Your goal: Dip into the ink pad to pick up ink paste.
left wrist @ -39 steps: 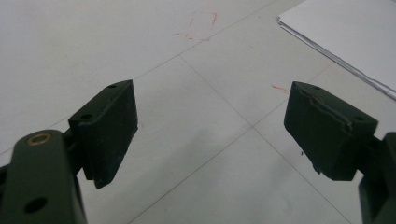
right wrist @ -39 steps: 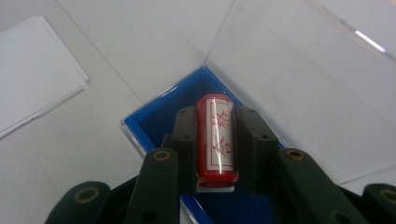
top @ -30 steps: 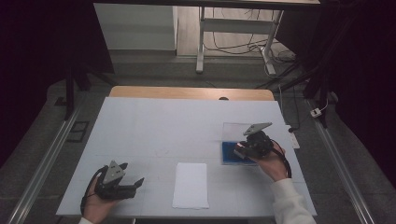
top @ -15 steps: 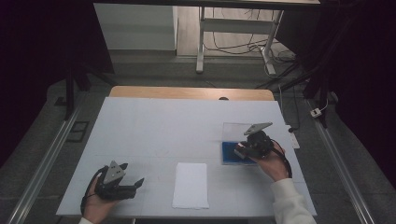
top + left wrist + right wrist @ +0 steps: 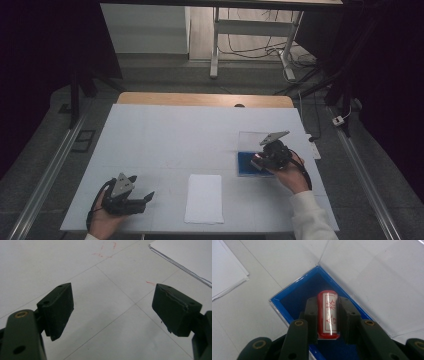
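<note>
Nothing has shifted: our right gripper (image 5: pixel 327 317) stays clamped on the red stamp (image 5: pixel 327 312) over the blue ink pad (image 5: pixel 294 298), frame centre; left gripper (image 5: pixel 112 312) jaws apart, idle. Inking seems underway.

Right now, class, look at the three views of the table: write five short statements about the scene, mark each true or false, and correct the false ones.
1. The right gripper clamps a red stamp. True.
2. The stamp is above a green tray. False: the open case is blue.
3. The left gripper holds the paper. False: its jaws stand open with nothing between them.
4. A white sheet lies between the two hands. True.
5. The case lid is closed. False: the clear lid lies open.
</note>
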Tool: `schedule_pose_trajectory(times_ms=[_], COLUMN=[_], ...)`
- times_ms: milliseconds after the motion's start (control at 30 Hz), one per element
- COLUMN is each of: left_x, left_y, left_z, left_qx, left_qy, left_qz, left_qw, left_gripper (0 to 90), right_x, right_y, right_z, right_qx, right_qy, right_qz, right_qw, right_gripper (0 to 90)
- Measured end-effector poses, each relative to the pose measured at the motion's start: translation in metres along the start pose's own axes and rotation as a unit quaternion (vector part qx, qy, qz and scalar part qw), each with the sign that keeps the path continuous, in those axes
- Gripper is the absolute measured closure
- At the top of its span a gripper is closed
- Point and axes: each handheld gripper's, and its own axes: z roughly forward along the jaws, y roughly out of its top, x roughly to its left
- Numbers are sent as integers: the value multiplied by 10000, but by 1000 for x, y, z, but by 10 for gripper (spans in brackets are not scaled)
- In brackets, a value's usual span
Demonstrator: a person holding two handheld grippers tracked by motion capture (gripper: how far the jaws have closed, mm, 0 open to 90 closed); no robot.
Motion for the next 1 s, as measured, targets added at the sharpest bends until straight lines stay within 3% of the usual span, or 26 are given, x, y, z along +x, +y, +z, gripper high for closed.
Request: schedule_pose_trajectory(times_ms=[167,400,1000], left_x=[0,-1,-1], left_y=[-1,-1,-1], left_z=[0,0,-1], left_qx=[6,6,11], left_qy=[10,22,29], left_qz=[-21,-17,-32], left_qw=[10000,10000,10000], left_gripper=[177,177,177], right_x=[2,0,2], right_y=[1,-1,-1], right_z=[2,3,4], right_qx=[101,50,47], right_qy=[-76,-16,-77], right_qz=[-30,85,96], right_qw=[9999,9999,9999], right_gripper=[709,709,710])
